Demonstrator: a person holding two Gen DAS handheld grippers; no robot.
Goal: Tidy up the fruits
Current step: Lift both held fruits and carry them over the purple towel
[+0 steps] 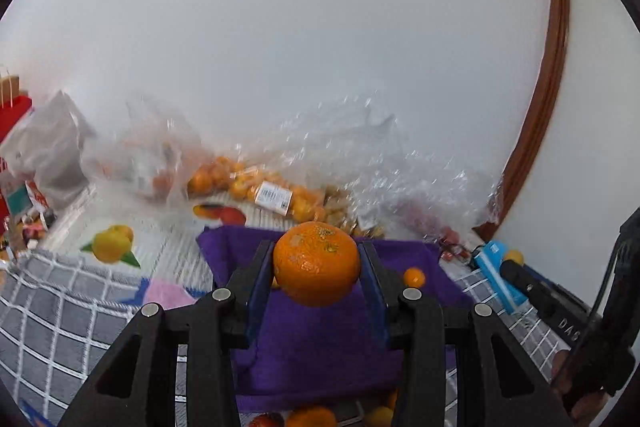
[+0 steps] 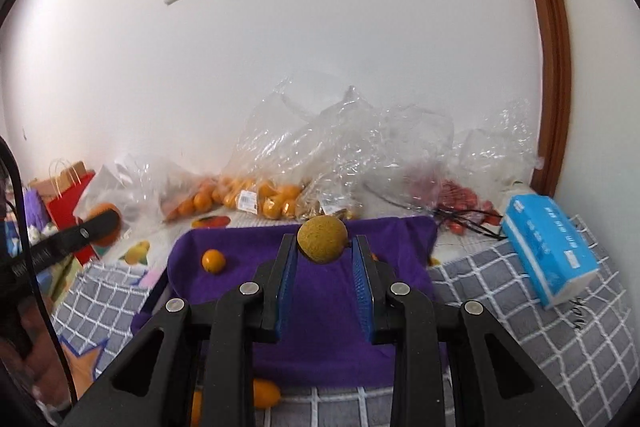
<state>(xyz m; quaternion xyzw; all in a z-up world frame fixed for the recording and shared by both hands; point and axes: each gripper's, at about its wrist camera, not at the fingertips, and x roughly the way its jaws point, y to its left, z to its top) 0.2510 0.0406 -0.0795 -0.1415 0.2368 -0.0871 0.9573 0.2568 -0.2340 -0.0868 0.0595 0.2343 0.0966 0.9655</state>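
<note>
My left gripper [image 1: 317,259] is shut on a large orange mandarin [image 1: 316,263] and holds it above the purple cloth [image 1: 320,343]. My right gripper [image 2: 324,243] is shut on a small round tan-brown fruit [image 2: 322,239], also above the purple cloth [image 2: 320,307]. A small orange fruit [image 2: 213,261] lies on the cloth's left part; it also shows in the left wrist view [image 1: 414,277]. The left gripper's tip with its mandarin [image 2: 105,223] shows at the left of the right wrist view. More fruits [image 1: 312,417] lie at the cloth's near edge, partly hidden.
Clear plastic bags of oranges [image 2: 260,201] and red fruits [image 2: 460,197] lie along the wall. A blue tissue pack [image 2: 550,247] sits on the grey checked blanket [image 2: 500,287] at the right. Red and brown paper bags [image 2: 68,195] stand at far left. A yellow-orange fruit [image 2: 266,393] lies near the cloth's front.
</note>
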